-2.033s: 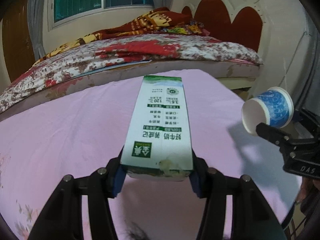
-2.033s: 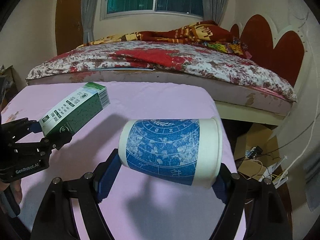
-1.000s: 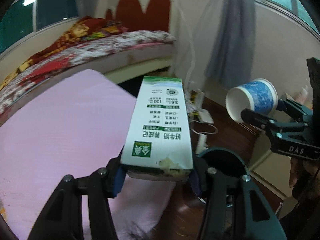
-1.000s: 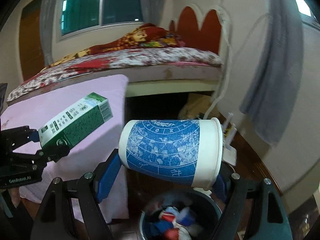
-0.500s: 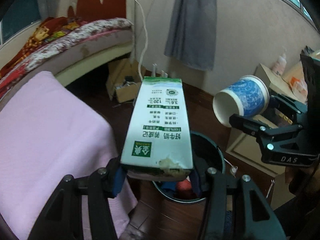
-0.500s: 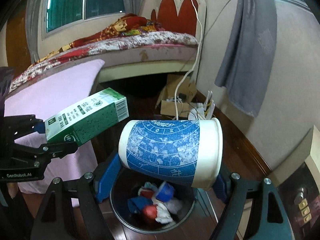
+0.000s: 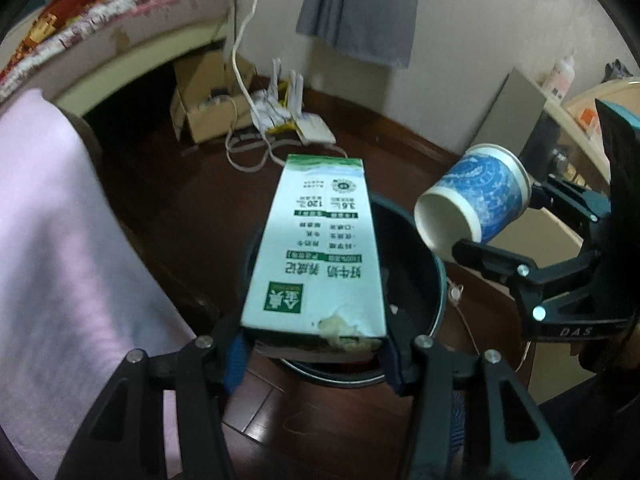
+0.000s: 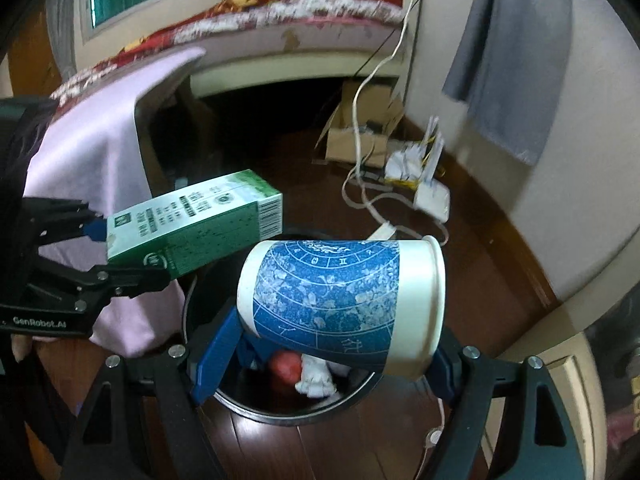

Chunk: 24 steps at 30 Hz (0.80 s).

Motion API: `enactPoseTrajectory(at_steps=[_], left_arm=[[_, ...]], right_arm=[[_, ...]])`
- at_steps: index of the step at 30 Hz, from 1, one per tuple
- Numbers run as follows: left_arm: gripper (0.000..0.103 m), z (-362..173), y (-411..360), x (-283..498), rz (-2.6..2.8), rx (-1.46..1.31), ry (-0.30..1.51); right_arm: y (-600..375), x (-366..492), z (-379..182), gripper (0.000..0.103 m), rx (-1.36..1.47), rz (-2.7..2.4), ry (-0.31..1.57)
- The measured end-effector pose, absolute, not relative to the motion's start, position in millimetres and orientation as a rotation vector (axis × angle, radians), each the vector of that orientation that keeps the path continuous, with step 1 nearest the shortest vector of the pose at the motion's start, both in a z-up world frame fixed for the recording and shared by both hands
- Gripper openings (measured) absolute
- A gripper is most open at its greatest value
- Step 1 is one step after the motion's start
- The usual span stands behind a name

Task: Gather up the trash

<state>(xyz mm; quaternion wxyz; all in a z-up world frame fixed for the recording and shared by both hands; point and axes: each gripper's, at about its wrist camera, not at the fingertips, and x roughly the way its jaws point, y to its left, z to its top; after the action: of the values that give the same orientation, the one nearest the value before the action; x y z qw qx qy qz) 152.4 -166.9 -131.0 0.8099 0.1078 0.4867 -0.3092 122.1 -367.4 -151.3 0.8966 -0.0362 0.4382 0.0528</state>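
Observation:
My left gripper (image 7: 316, 354) is shut on a green and white milk carton (image 7: 320, 248), held level above a dark round trash bin (image 7: 416, 240). The carton also shows in the right wrist view (image 8: 192, 224), with the left gripper (image 8: 96, 252) at the left. My right gripper (image 8: 320, 352) is shut on a blue and white paper cup (image 8: 340, 300) lying sideways over the bin (image 8: 280, 408). The bin holds crumpled trash (image 8: 316, 376). The cup (image 7: 472, 204) and right gripper (image 7: 496, 236) also show in the left wrist view, right of the carton.
A table with a pink cloth (image 7: 52, 240) stands left of the bin. A bed (image 8: 280, 20) is behind. A cardboard box (image 7: 208, 108), white cables (image 7: 248, 148) and a router (image 8: 432, 196) lie on the dark wood floor. A grey cloth (image 7: 360, 4) hangs on the wall.
Both grippers have swung from over the pink table to the right and down, and now hold the carton and cup over the trash bin, closer than half a second ago.

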Motion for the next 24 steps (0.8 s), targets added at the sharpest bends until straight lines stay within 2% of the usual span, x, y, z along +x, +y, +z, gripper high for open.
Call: enactPoseTrajectory(at_steps=[8,10,11,12,13,24], left_arm=[[0.057,-163,-178,159,-0.697,0.247,1.135],[0.069,-166,-175,163,-0.672,0.229,1.135],[0.088,-164,-170,164,-0.652,0.210,1.119],[0.101,-160,-164,164,-0.617,0.188,1.093],[0.103,-157,-158,163,-0.591,0.173,1.075],[0.103,-151,-124,147,-0.379,0.189,0.961]], right_arm=[[-360,134,-197,0.083,-0.131,0.191,0.996],[-354,137,-206,0.083,-0.168,0.214,1.012],[-351,138,-211,0.089,-0.212,0.203,1.020],[-350,138,-216,0.095,-0.245,0.183,1.031],[-349,138,-222,0.103,-0.273,0.165,1.036],[-353,134,-215,0.103,-0.146,0.088,1.024]])
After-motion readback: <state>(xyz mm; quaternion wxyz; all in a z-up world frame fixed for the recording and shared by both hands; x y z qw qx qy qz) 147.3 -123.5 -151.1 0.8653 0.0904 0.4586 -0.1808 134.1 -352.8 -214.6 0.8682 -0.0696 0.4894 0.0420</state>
